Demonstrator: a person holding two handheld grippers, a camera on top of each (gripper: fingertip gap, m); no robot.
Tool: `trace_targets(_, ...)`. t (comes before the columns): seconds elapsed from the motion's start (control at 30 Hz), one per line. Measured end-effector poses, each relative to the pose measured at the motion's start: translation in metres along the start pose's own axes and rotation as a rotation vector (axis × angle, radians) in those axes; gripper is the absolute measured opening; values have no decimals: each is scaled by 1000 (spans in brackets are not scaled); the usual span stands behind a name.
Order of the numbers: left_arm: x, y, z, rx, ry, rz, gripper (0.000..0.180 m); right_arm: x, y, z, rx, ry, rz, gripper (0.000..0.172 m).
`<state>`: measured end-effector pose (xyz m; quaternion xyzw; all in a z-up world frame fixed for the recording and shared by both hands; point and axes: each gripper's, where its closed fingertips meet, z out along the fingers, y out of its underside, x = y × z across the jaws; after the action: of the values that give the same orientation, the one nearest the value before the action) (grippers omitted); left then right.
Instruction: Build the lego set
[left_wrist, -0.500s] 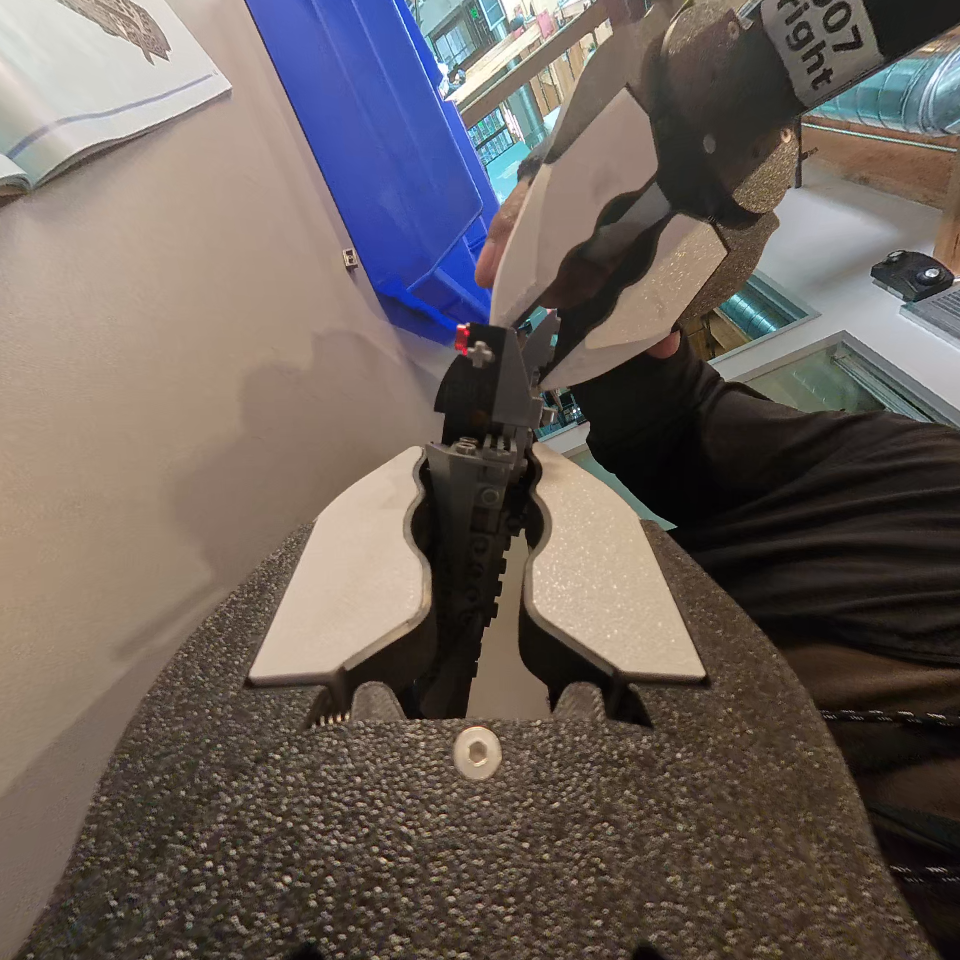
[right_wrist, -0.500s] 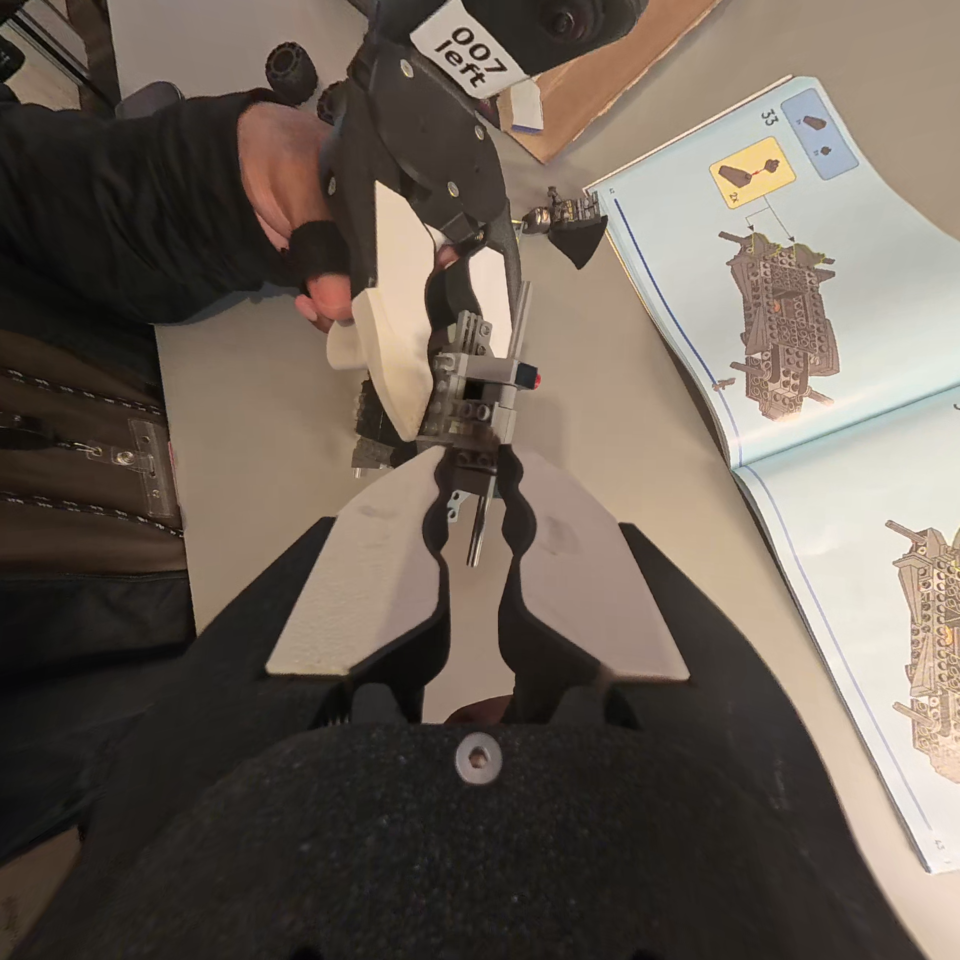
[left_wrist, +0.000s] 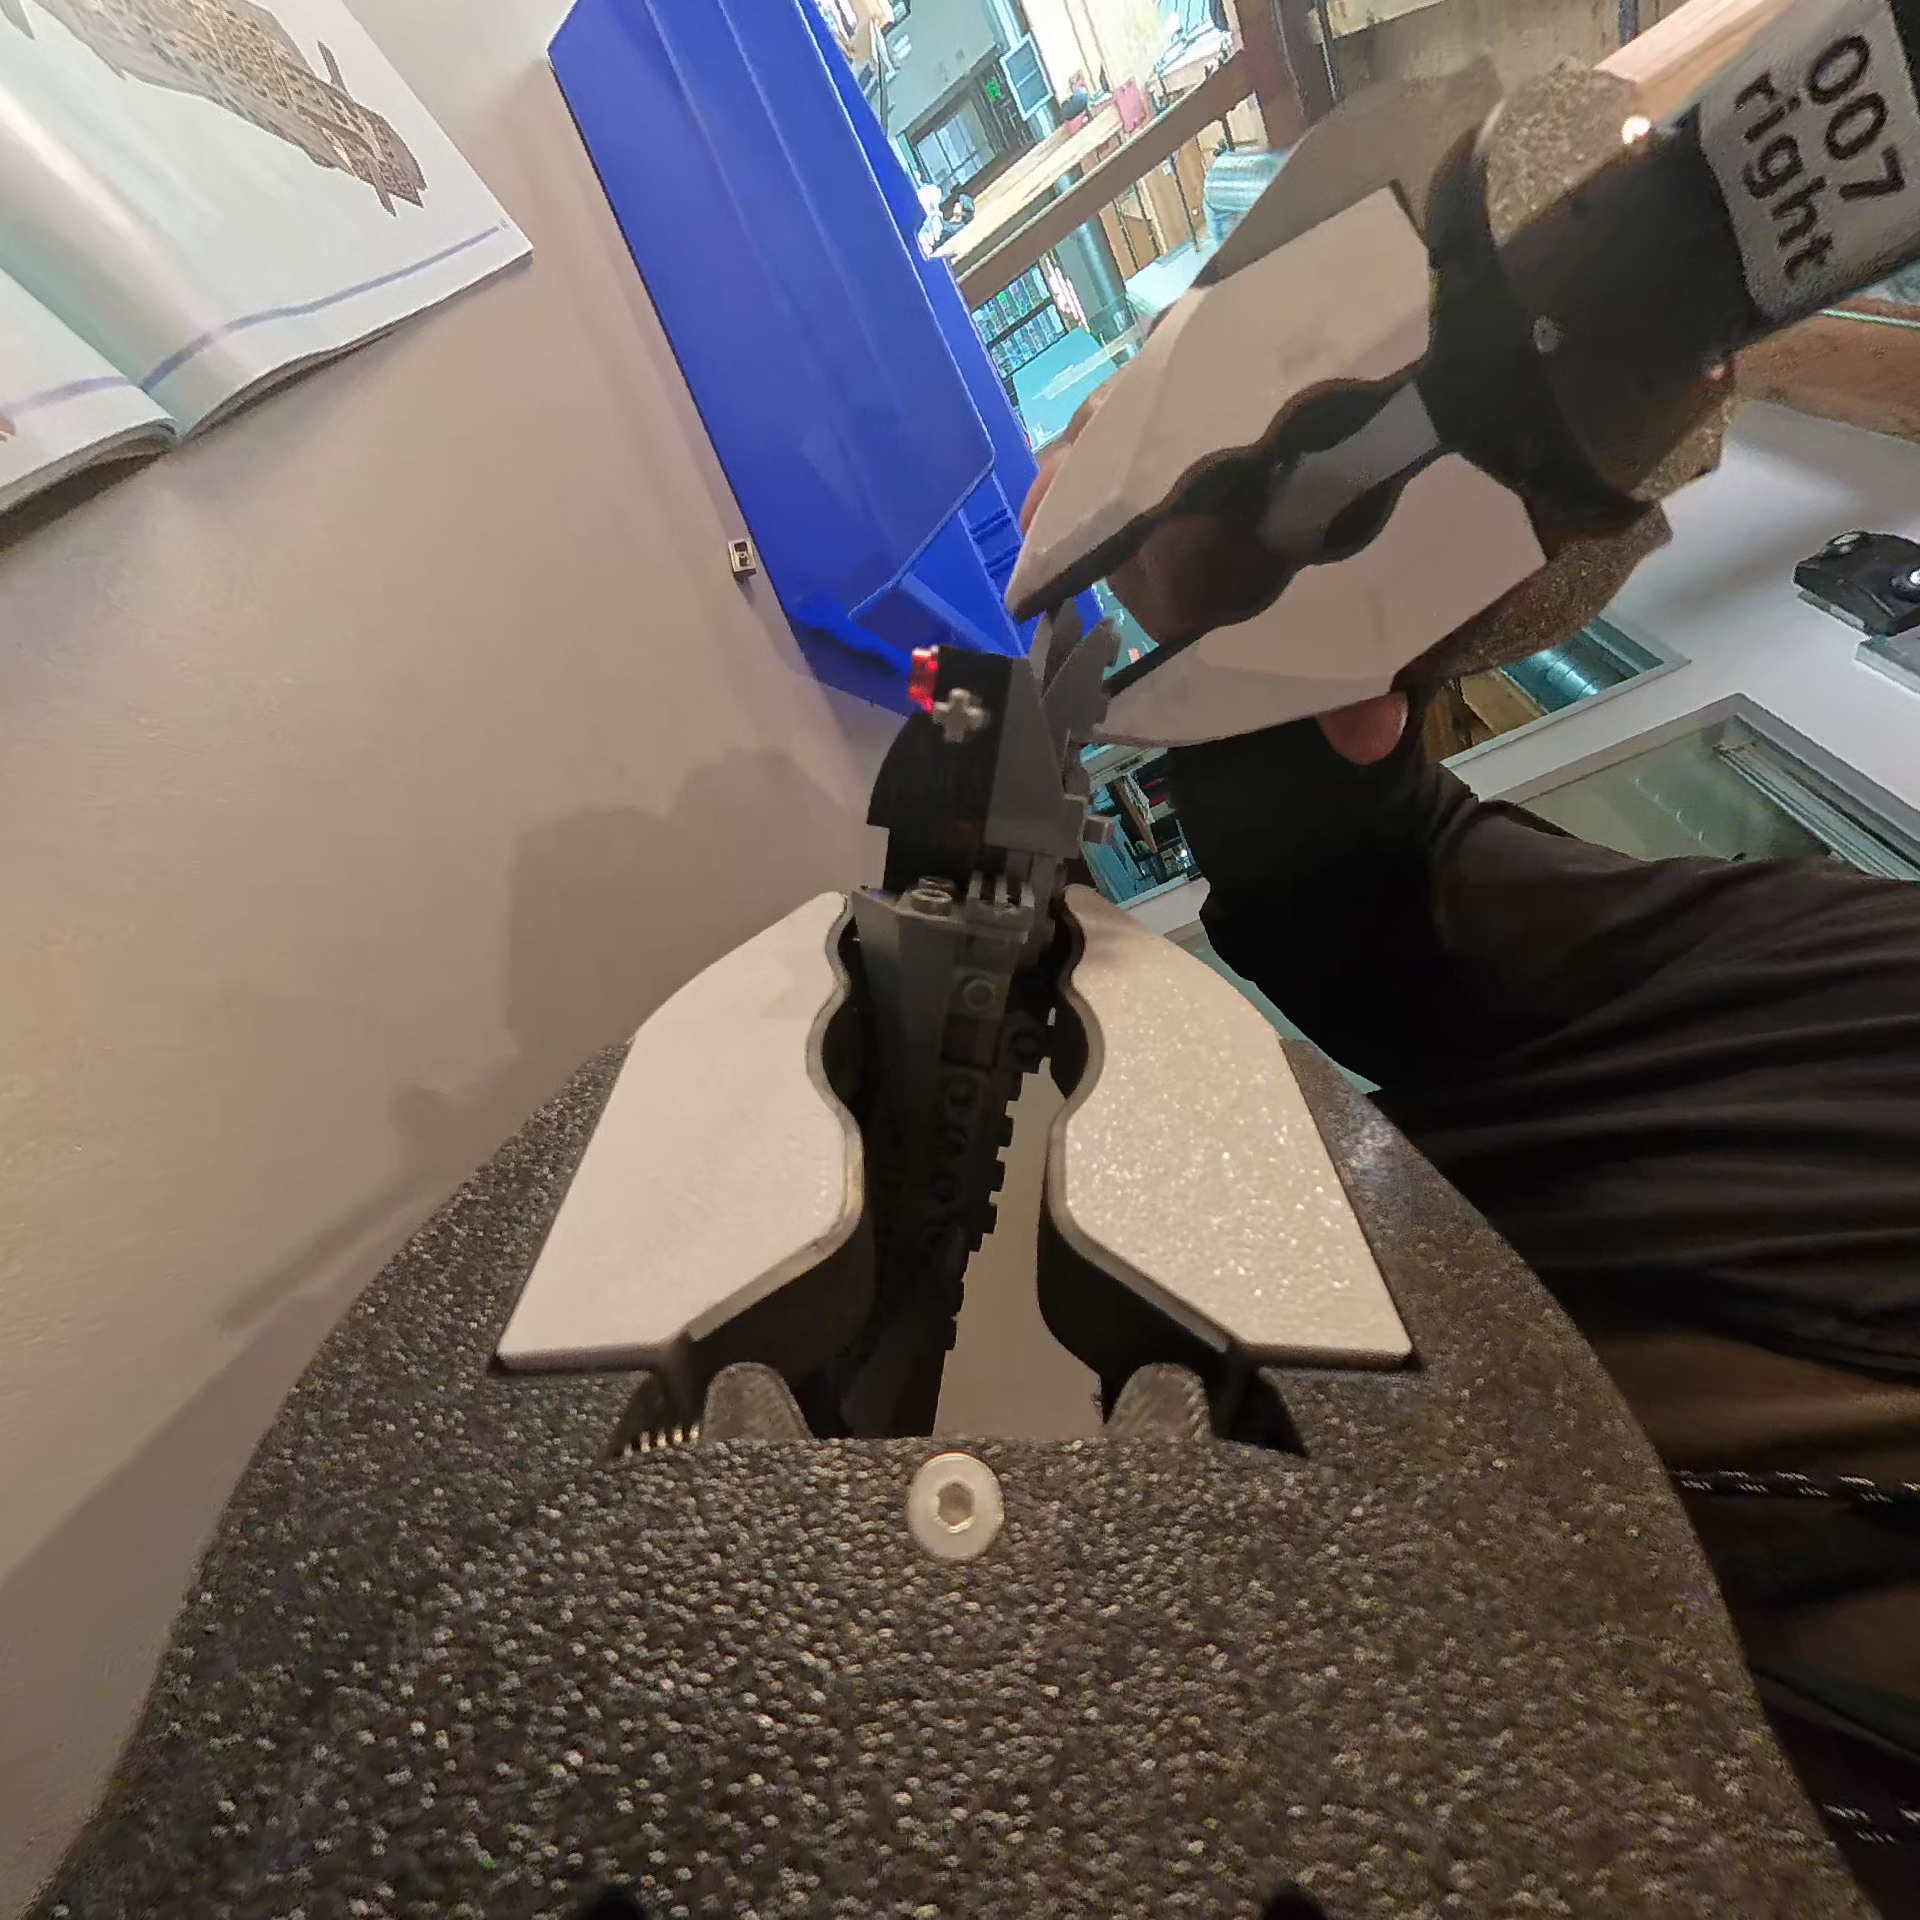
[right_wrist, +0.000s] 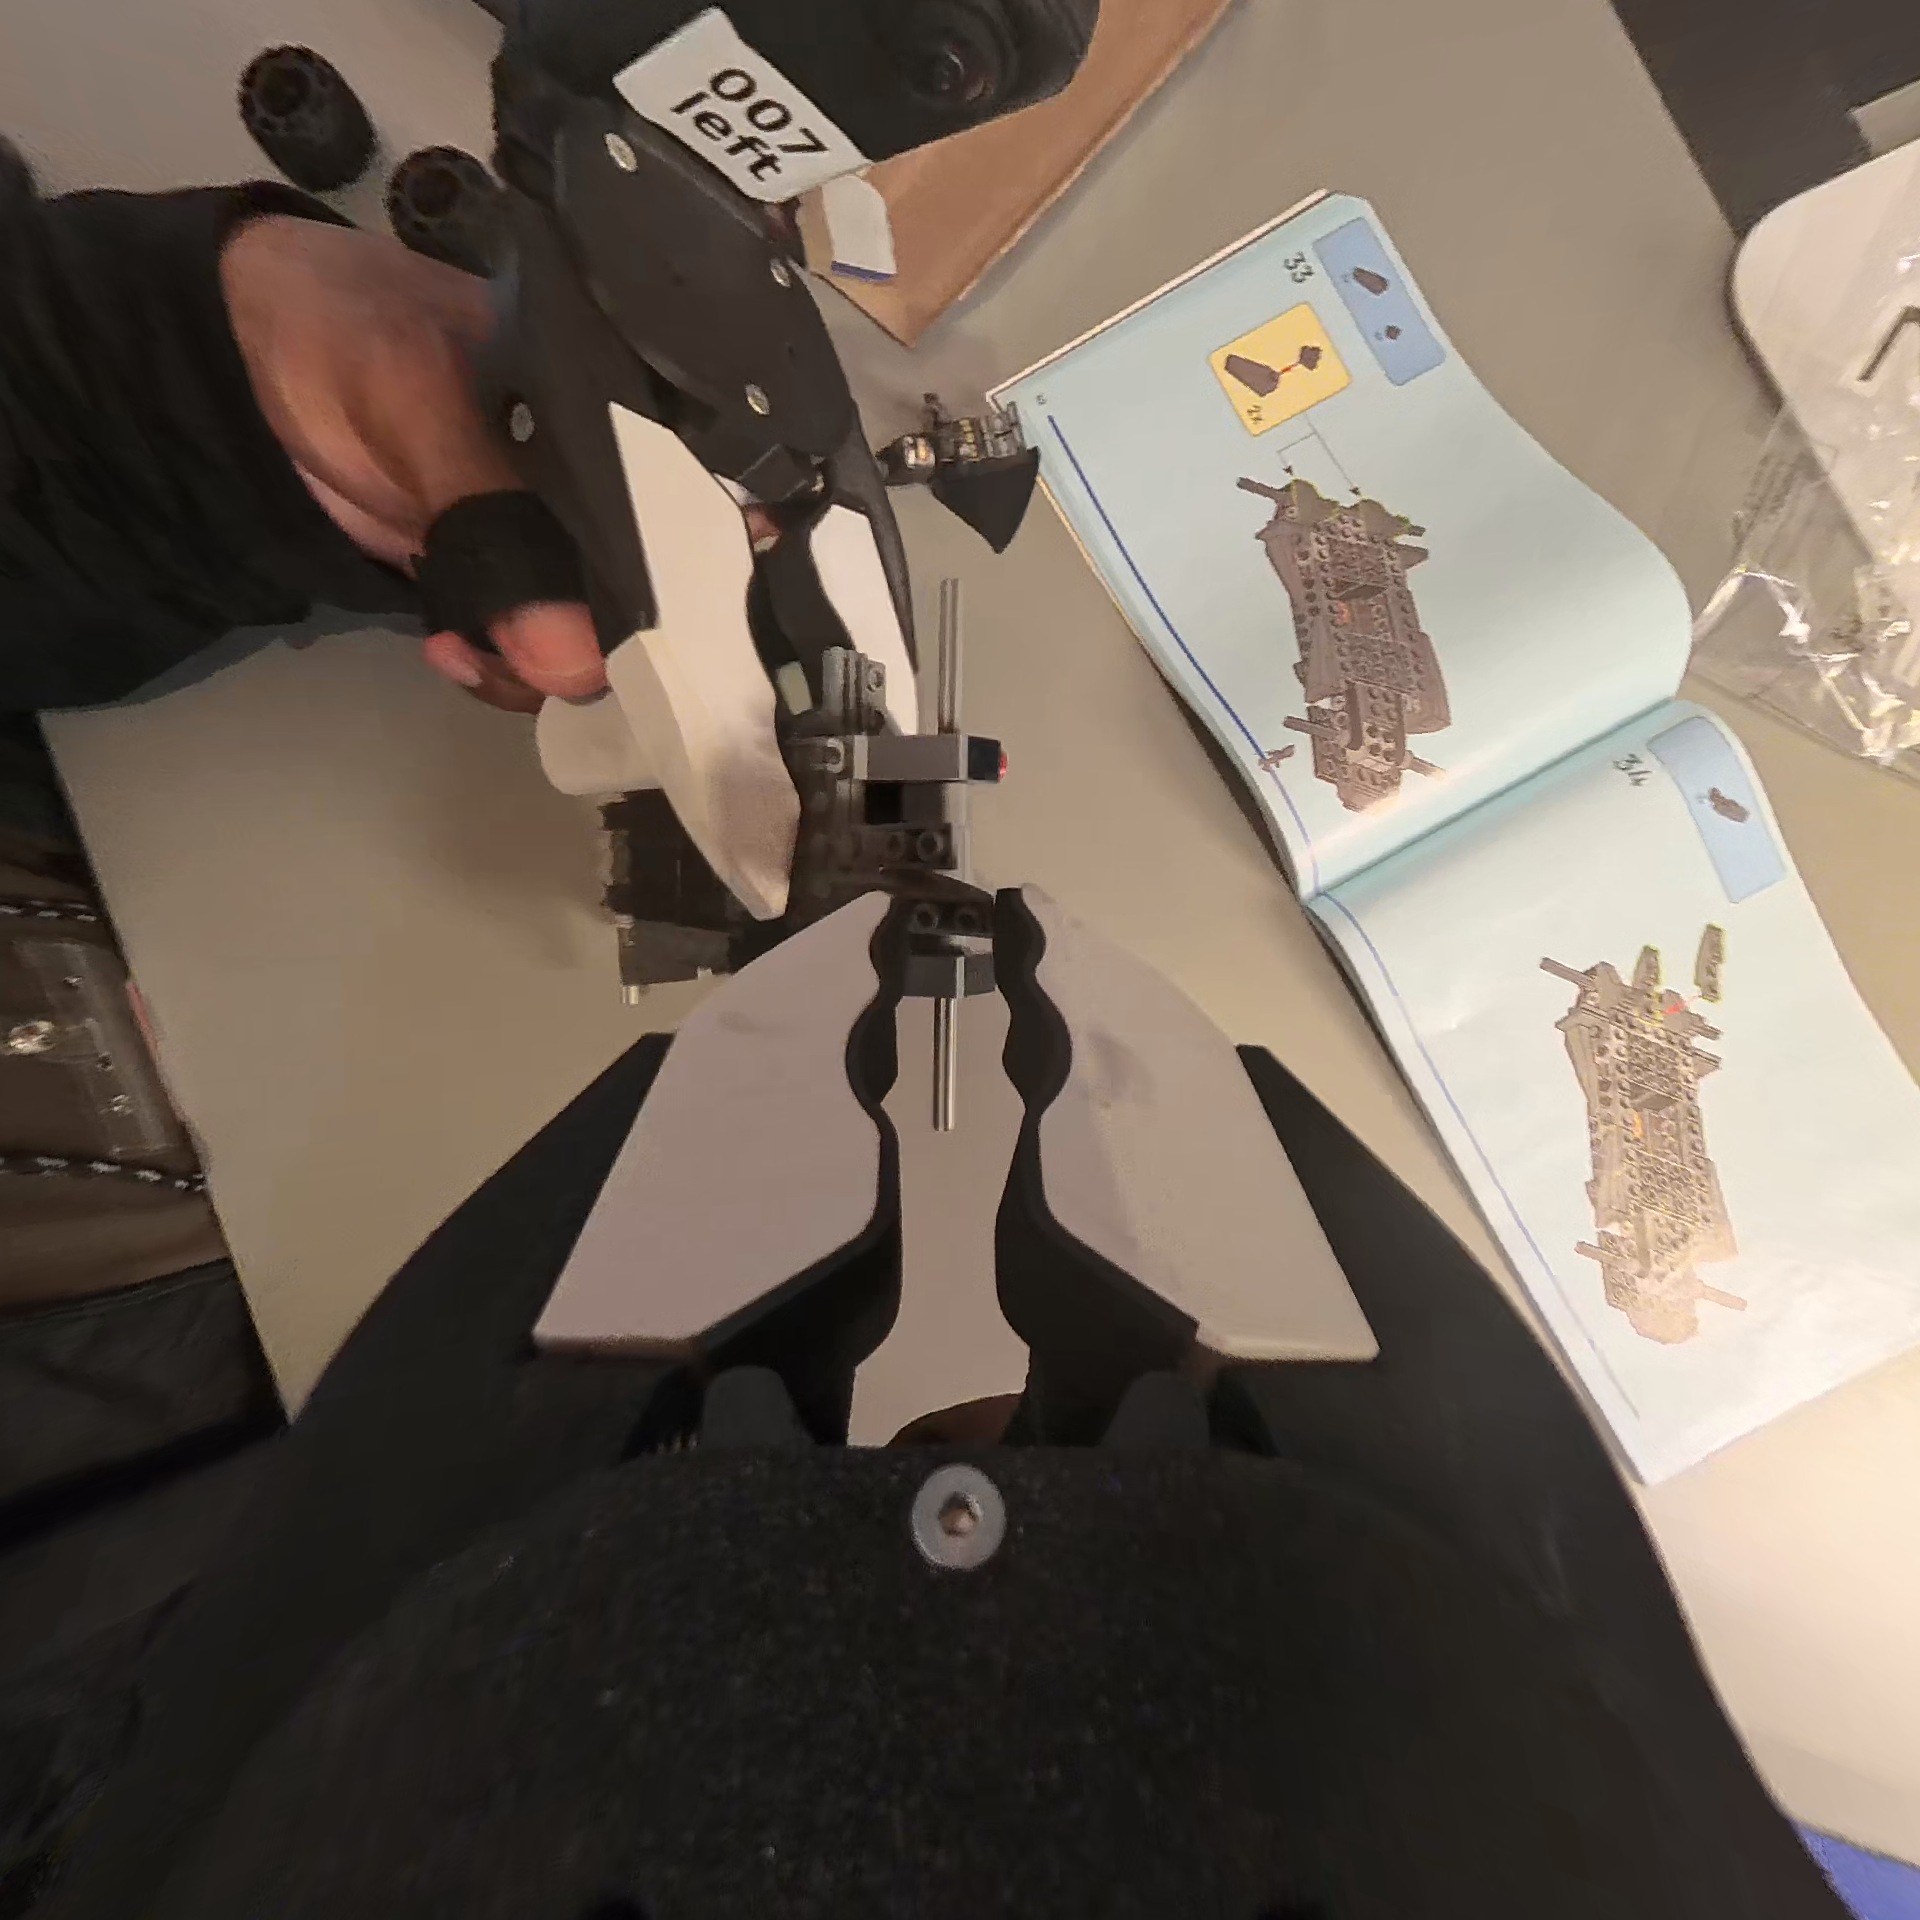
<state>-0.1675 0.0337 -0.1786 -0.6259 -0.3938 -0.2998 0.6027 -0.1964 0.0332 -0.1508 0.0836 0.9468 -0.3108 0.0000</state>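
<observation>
A pale grey surface (right_wrist: 343, 935) carries everything here. Left to right in the right wrist view: two black wheels (right_wrist: 301, 109) at the far-left edge, a hand in a black sleeve on the left gripper (right_wrist: 831, 727), a small dark figure (right_wrist: 966, 457), an open instruction booklet (right_wrist: 1455, 727), and a clear plastic bag (right_wrist: 1829, 582) by the right edge. The left gripper is clamped on a grey-and-black brick model (right_wrist: 894, 800), held above the surface with a metal axle (right_wrist: 943, 1049) running through it. The right gripper (right_wrist: 940, 925) is narrowed onto a small grey brick piece (right_wrist: 945, 940) at the model's near end, both pads against it. Only the left wrist view shows the blue bin (left_wrist: 810, 343) standing beyond the booklet (left_wrist: 208, 229), the workshop behind, and the model (left_wrist: 956, 997) lying deep between the left gripper's (left_wrist: 956, 925) pressing pads, the right gripper (left_wrist: 1081, 686) pinching its top.
</observation>
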Motion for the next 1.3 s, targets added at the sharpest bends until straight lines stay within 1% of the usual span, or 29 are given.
trace_targets(0.2,-5,-2,-2,14,-30,-8,34,3,-1,3,-33,190,-70,16)
trace_targets(0.3,-6,-3,-3,19,-39,-8,34,5,0,4,-46,247,-103,17)
trace_targets(0.4,-6,-3,-2,18,-45,-3,34,5,0,5,-43,244,-90,18)
trace_targets(0.5,-4,-2,-1,12,-44,9,34,3,0,6,-32,204,-54,21)
trace_targets(0.73,-4,-2,-1,10,-47,13,34,3,0,6,-16,181,-36,21)
trace_targets(1.1,-3,-1,-1,5,-47,22,34,1,0,5,1,169,-57,21)
trace_targets(1.3,-2,-1,-1,2,-48,27,34,-1,0,4,2,186,-100,22)
